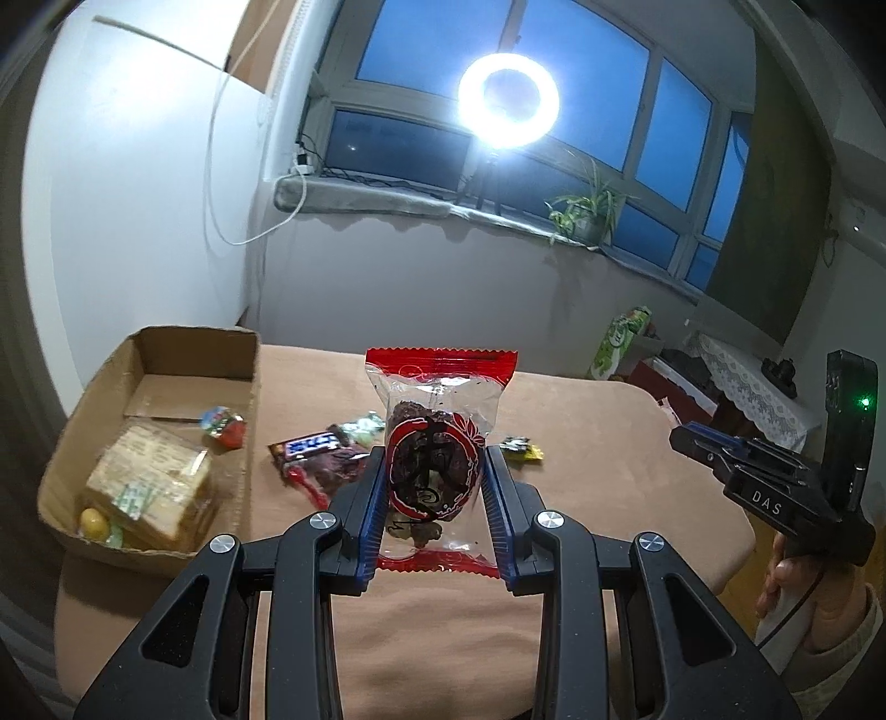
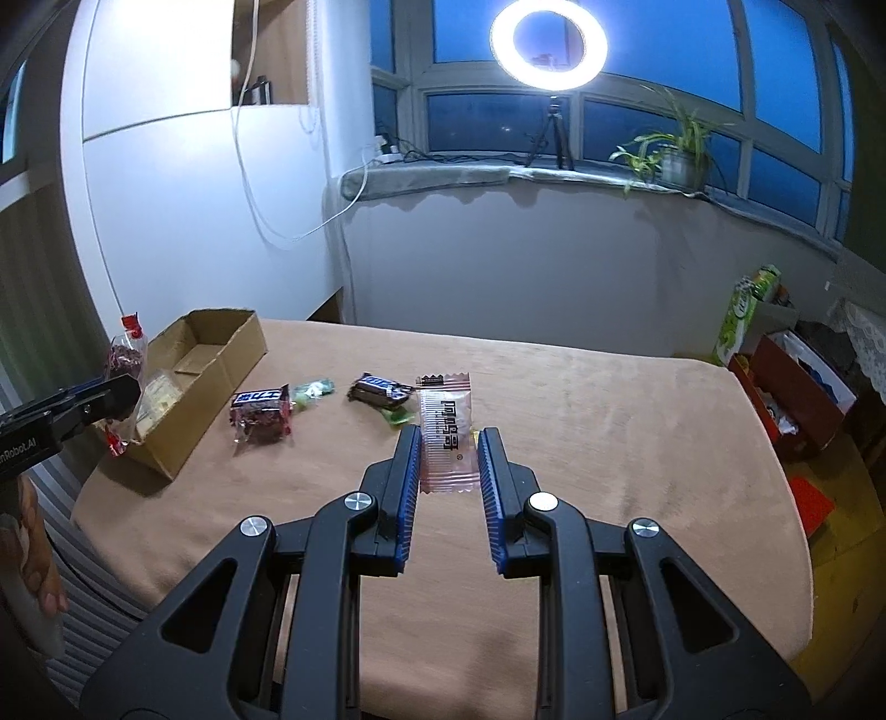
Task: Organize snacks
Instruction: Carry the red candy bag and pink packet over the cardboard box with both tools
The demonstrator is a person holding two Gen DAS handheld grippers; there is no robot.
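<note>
My left gripper [image 1: 434,476] is shut on a clear snack bag with red ends [image 1: 437,437] and holds it upright above the table, right of the cardboard box [image 1: 243,443]. The box holds a wrapped cake [image 1: 149,487] and small candies. My right gripper [image 2: 447,451] is shut on a pale pink wrapped snack [image 2: 446,437], held upright over the table's middle. A blue-labelled bar [image 2: 260,407], a dark bar [image 2: 379,387] and green candies [image 2: 315,390] lie on the table. The left gripper [image 2: 119,399] with its bag shows beside the box [image 2: 216,365].
The table has a tan cloth [image 2: 609,443]. A ring light [image 2: 548,47] and a potted plant [image 2: 675,155] stand on the window sill. A green carton [image 2: 745,310] and a red box [image 2: 797,387] sit on the floor at the right.
</note>
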